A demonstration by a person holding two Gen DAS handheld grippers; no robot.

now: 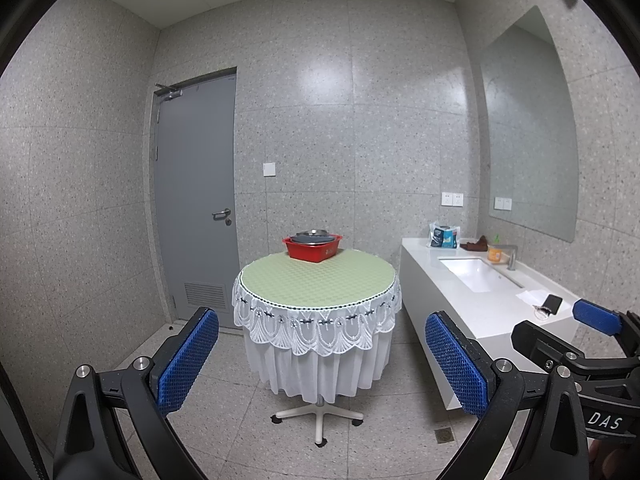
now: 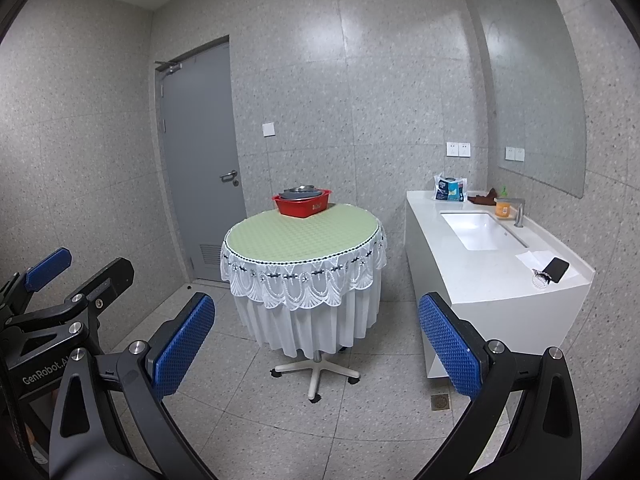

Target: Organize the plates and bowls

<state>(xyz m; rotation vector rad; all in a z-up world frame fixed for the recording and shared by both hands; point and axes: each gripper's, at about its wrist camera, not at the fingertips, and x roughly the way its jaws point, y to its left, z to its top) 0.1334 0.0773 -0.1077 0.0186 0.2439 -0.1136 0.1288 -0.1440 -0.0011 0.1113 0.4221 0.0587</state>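
Observation:
A red plastic basin (image 1: 313,249) stands at the far edge of a round table with a green top (image 1: 318,278); it also shows in the right wrist view (image 2: 302,203). Grey metal plates or bowls (image 1: 313,237) lie stacked in it (image 2: 301,192). My left gripper (image 1: 320,354) is open and empty, well short of the table. My right gripper (image 2: 316,344) is open and empty, also far from the table. Each gripper shows at the edge of the other's view: the right gripper (image 1: 560,328) and the left gripper (image 2: 80,268).
A white counter (image 2: 500,276) with a sink (image 2: 482,230) runs along the right wall, holding a packet, an orange bottle, a phone (image 2: 556,269). A grey door (image 2: 200,160) is behind the table. The table has a lace skirt and a wheeled base (image 2: 315,372).

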